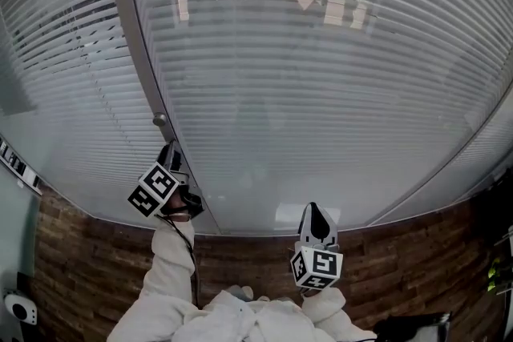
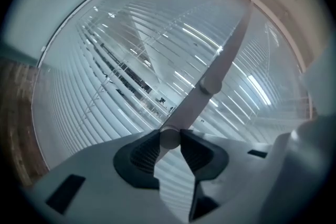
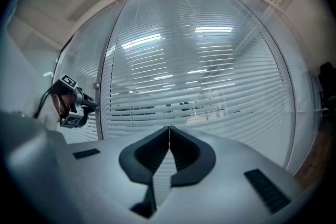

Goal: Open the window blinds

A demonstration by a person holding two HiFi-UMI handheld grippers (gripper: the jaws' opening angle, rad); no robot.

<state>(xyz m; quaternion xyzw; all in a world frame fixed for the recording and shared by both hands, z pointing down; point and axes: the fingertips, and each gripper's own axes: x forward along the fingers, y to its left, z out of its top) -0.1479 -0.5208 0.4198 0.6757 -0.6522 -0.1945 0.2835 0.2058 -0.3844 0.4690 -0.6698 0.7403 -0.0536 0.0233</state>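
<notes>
White slatted blinds (image 1: pixel 321 92) hang behind glass, and a grey frame post (image 1: pixel 132 28) divides two panes. In the left gripper view a small round knob (image 2: pixel 169 138) on that post (image 2: pixel 226 55) sits between the dark pads, with my left gripper (image 2: pixel 169 139) shut on it. In the head view the left gripper (image 1: pixel 171 152) points at the post just below a second small knob (image 1: pixel 159 120). My right gripper (image 1: pixel 315 211) is held lower, in front of the right pane. Its jaws (image 3: pixel 169 136) are shut with nothing between them. It also sees the left gripper (image 3: pixel 86 104) at the post.
A brick-patterned wall strip (image 1: pixel 96 252) runs beneath the window. The slats (image 3: pixel 199 97) stand partly tilted, so an office room shows dimly through them. The person's white sleeves (image 1: pixel 172 276) show at the bottom. A small white device (image 1: pixel 18 307) sits at the lower left.
</notes>
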